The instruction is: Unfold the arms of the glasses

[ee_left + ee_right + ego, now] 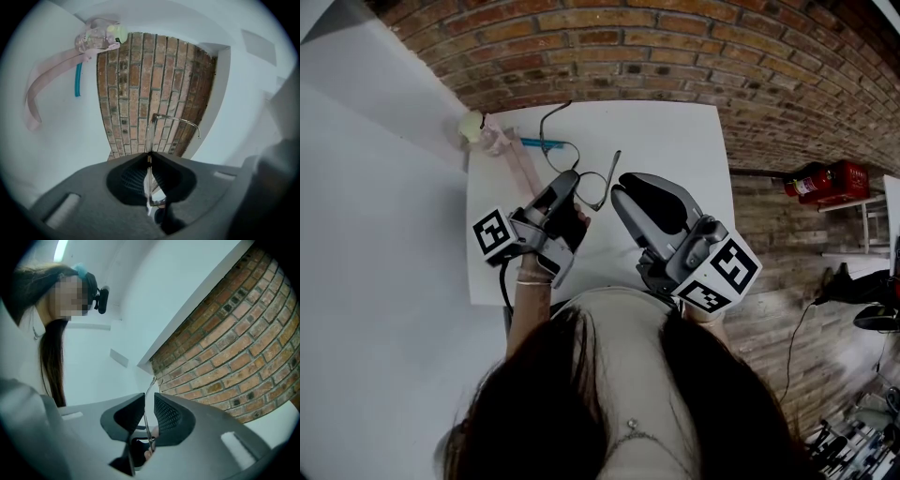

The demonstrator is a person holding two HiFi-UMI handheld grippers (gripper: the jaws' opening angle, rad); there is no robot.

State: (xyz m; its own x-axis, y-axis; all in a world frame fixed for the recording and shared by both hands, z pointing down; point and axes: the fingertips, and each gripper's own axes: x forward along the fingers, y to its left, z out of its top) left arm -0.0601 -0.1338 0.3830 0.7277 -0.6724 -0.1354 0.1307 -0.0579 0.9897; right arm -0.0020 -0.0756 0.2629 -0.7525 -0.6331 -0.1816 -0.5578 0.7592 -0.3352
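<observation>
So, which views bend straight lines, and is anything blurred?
Head view: the brick wall curves like an arch, and the light is dim. Left gripper view: dark round border, bowed brick courses, the glasses sharp. Right gripper view: bricks bulge; a mosaic patch covers part of the person.

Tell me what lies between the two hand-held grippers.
The glasses, seen in the head view: the left hand-held gripper is shut on them, and one thin arm passes between the parted jaws of the right hand-held gripper.
</observation>
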